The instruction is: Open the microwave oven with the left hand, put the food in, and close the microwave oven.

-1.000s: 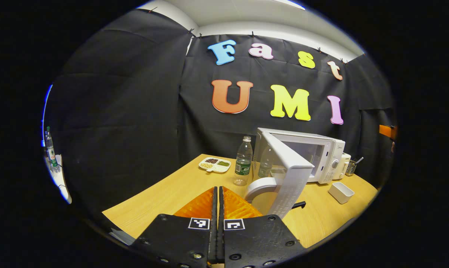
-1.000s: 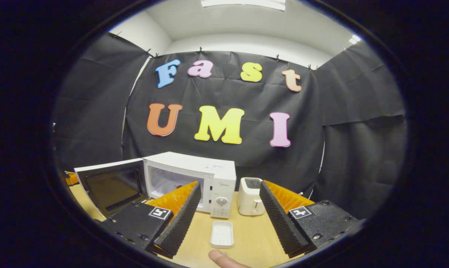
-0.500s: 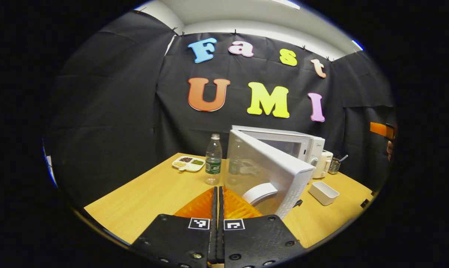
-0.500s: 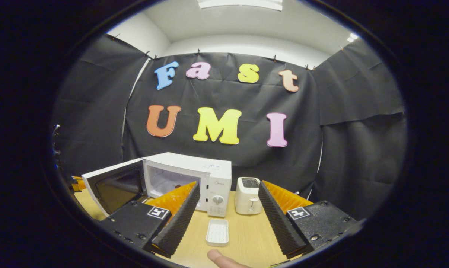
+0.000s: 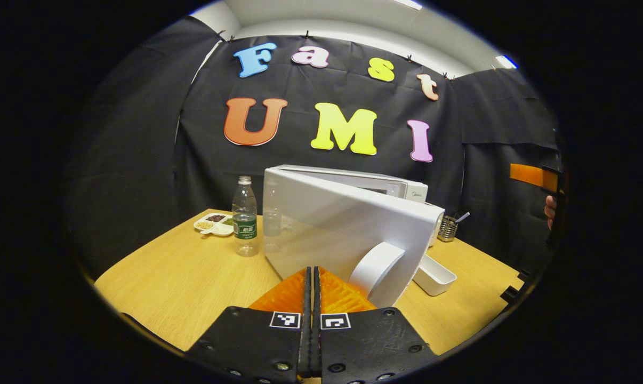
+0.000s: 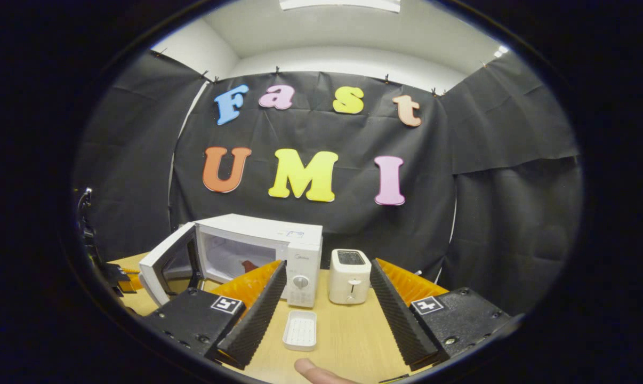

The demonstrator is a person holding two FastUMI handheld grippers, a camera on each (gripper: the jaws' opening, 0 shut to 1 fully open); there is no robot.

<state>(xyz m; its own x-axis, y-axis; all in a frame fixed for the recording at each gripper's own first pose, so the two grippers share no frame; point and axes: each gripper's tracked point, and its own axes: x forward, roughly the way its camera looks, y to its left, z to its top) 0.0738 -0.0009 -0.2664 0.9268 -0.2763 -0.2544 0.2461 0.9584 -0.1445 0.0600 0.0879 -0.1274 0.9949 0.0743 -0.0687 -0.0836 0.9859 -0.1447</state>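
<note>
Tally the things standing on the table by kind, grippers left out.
Microwave oven: 1
Toaster: 1
Plastic bottle: 1
Divided snack plate: 1
White rectangular tray: 1
Metal utensil holder: 1
Total: 6

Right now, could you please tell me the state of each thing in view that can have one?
Microwave door: partly open, swung well toward the oven.
Microwave oven: cavity exposed, a small red item inside.
Left gripper: shut, holding nothing.
Right gripper: open, empty.
Water bottle: upright, capped.
White tray: empty, flat on the table.
Toaster: upright, lever up.
Divided dish: filled compartments.
</note>
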